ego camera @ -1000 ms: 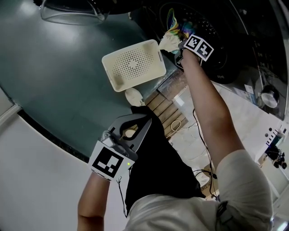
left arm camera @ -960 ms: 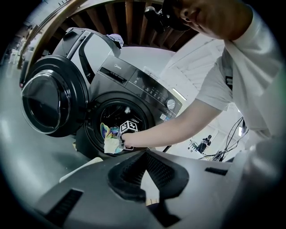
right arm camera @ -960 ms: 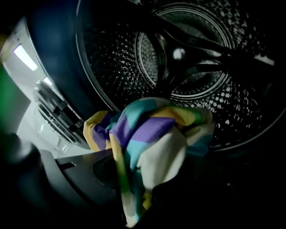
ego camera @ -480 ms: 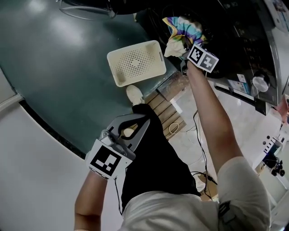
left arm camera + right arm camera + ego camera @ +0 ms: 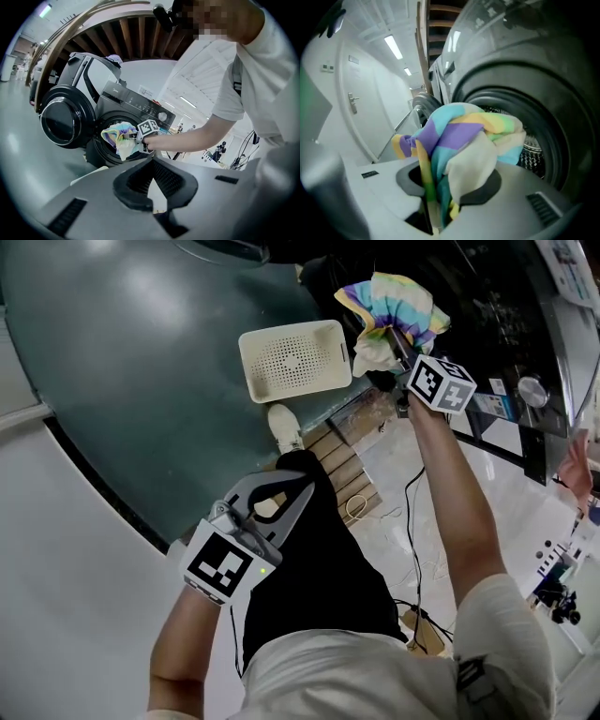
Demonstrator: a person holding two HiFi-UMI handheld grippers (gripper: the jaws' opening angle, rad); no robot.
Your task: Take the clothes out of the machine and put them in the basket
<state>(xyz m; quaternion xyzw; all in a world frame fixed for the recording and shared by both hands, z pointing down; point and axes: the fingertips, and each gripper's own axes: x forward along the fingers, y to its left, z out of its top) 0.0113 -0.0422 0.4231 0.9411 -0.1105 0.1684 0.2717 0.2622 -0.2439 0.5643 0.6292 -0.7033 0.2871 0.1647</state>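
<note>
A rainbow-striped cloth with a cream part (image 5: 389,306) hangs bunched from my right gripper (image 5: 398,341), which is shut on it in front of the black washing machine (image 5: 497,315). In the right gripper view the cloth (image 5: 459,140) fills the jaws of my right gripper (image 5: 436,206), with the drum opening (image 5: 534,150) just behind. The cream perforated basket (image 5: 295,360) stands on the floor to the left of the cloth. My left gripper (image 5: 302,488) is held low near the person's legs, shut and empty. From the left gripper view, past my left gripper (image 5: 153,164), the cloth (image 5: 118,136) shows before the drum.
The machine's round door (image 5: 61,123) stands swung open to the left. A slatted wooden board (image 5: 342,470) and loose cables (image 5: 412,512) lie on the pale floor below the machine. The person's shoe (image 5: 284,426) stands just below the basket, on the dark green floor (image 5: 141,381).
My right gripper has lifted the striped cloth up and out of the drum, rolling as it went. My left gripper has drifted a little upward, still empty.
</note>
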